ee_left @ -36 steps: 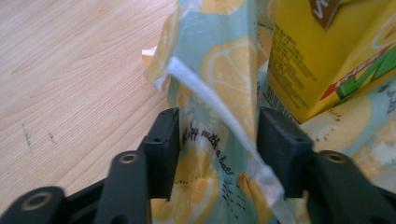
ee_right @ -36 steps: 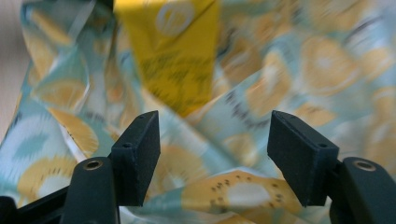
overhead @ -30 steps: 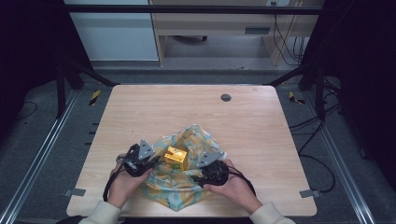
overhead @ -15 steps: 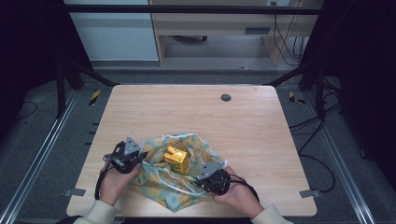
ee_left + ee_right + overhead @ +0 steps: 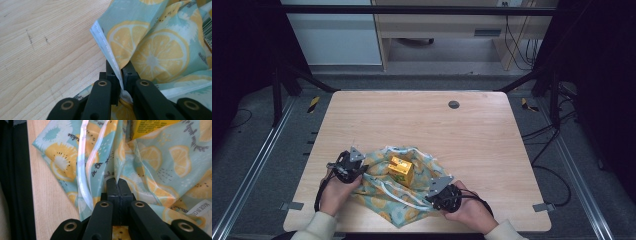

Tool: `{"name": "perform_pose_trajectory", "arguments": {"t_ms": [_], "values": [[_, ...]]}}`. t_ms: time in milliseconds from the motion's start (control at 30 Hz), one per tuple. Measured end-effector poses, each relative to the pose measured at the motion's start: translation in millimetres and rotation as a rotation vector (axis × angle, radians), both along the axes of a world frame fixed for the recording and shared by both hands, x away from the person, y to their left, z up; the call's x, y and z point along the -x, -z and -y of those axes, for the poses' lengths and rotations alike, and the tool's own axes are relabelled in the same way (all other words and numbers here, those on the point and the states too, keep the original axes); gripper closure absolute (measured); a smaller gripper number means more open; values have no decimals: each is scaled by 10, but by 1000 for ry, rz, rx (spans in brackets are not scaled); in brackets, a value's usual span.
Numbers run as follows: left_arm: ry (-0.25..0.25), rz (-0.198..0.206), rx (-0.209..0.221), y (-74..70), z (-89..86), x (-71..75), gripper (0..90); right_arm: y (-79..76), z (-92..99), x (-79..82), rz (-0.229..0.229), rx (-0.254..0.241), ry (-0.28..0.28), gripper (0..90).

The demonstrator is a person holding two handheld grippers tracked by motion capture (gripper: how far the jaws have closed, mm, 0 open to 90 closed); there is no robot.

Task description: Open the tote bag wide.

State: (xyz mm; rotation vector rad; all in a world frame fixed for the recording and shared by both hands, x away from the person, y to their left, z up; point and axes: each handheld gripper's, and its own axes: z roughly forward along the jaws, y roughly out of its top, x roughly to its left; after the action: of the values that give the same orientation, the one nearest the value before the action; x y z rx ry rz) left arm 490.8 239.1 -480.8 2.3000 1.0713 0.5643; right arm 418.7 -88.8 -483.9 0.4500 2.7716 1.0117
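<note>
The lemon-print cloth bag (image 5: 399, 192) stretched diagonally across the bench (image 5: 422, 125), each corner pinched by the left hand-held gripper (image 5: 357, 167) and the right hand-held gripper (image 5: 437, 192).

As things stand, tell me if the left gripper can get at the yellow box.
Probably not yet: the left gripper is shut on the cloth edge. The yellow box stands close beside it with nothing between, so it would have to let go first.

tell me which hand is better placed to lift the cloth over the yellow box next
Left, probably. The left tongs are shut on a white-hemmed edge of the lemon-print teal cloth, right beside the yellow carton box. The right tongs pinch a fold at the table's near edge, farther from it.
</note>
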Motion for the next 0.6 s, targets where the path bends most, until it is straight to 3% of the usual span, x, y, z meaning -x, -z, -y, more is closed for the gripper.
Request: {"name": "perform_pose_trajectory", "arguments": {"t_ms": [233, 400, 600], "values": [[-4, -6, 1, 6, -29, -16, 881, -1, 24, 19, 2, 3, -9, 900], [-10, -2, 4, 3, -43, -12, 882, -25, 36, 19, 14, -9, 19, 899], [-5, 18, 23, -44, -51, 17, 866, -141, 115, 13, 61, -60, 70, 661]]}}
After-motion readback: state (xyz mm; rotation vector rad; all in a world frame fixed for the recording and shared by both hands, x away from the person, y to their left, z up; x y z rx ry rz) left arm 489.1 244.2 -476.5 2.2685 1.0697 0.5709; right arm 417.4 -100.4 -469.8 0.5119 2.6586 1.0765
